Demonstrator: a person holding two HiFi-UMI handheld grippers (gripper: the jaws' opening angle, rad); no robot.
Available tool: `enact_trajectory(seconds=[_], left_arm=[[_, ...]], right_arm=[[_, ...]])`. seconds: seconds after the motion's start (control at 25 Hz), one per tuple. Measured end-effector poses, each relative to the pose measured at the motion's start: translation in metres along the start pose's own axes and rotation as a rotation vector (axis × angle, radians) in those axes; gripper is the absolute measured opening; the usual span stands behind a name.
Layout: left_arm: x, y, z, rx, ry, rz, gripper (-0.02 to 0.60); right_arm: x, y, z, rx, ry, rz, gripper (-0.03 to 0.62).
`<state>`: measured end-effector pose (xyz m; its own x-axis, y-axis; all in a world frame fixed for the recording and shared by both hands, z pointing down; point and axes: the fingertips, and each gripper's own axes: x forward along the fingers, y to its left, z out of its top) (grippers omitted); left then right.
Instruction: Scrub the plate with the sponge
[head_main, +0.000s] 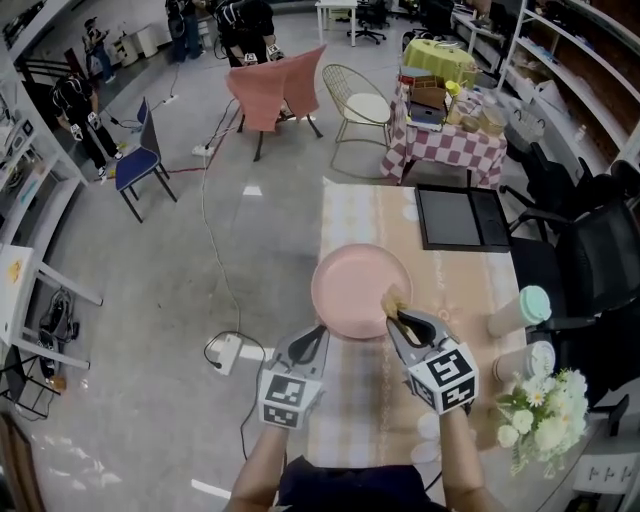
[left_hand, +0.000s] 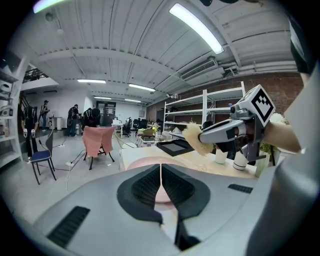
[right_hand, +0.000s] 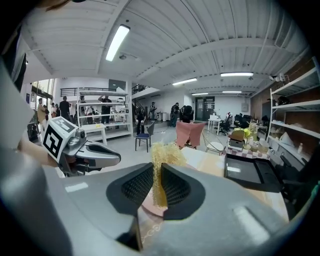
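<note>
A round pink plate (head_main: 358, 288) lies on the beige-clothed table (head_main: 470, 280). My left gripper (head_main: 319, 333) meets its near-left rim, jaws shut on that rim; in the left gripper view the jaws (left_hand: 160, 172) are pressed together with the plate (left_hand: 144, 164) showing past them. My right gripper (head_main: 399, 320) is shut on a pale yellow, fibrous sponge (head_main: 393, 300) at the plate's near-right edge. The sponge (right_hand: 163, 156) sticks up between the right jaws (right_hand: 157, 182), with the plate (right_hand: 149, 206) just below. The left gripper view shows the sponge (left_hand: 194, 138) on the right gripper (left_hand: 216, 134).
A black tray (head_main: 462, 217) lies at the table's far right. Two cups (head_main: 520, 310) (head_main: 528, 362) and white flowers (head_main: 545, 415) stand along the right edge. A power strip (head_main: 225, 352) and cable lie on the floor at left. Chairs and a checkered table (head_main: 445, 140) stand beyond.
</note>
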<state>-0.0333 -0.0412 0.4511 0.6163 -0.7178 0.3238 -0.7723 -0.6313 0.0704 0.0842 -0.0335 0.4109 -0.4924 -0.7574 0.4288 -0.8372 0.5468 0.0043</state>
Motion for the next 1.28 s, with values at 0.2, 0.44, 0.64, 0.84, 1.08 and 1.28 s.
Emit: enact_trajectory(seconds=[0.2,0.44,0.64,0.84,1.08,1.28], left_arm=[[0.012,0.011,-0.008,-0.018,0.026,0.012,0.017],[0.026,0.021,-0.016,-0.023,0.052,0.022,0.017],[0.034,0.032,-0.021,-0.032,0.071,0.030,0.017],[0.043,0.042,-0.034,-0.052,0.096,0.046,0.017],[0.050,0.049,-0.044,-0.073,0.118,0.054,0.017],[0.055,0.057,-0.051,-0.094,0.129,0.063,0.017]], right_arm=[[0.025,0.001,0.007,-0.002,0.006,0.068,0.049],[0.048,-0.001,0.012,-0.027,0.017,0.091,0.049],[0.067,-0.008,0.011,-0.038,0.037,0.105,0.049],[0.088,-0.013,0.007,-0.053,0.055,0.130,0.049],[0.114,-0.015,0.003,-0.039,0.070,0.177,0.049],[0.130,-0.016,-0.001,-0.043,0.085,0.191,0.048]])
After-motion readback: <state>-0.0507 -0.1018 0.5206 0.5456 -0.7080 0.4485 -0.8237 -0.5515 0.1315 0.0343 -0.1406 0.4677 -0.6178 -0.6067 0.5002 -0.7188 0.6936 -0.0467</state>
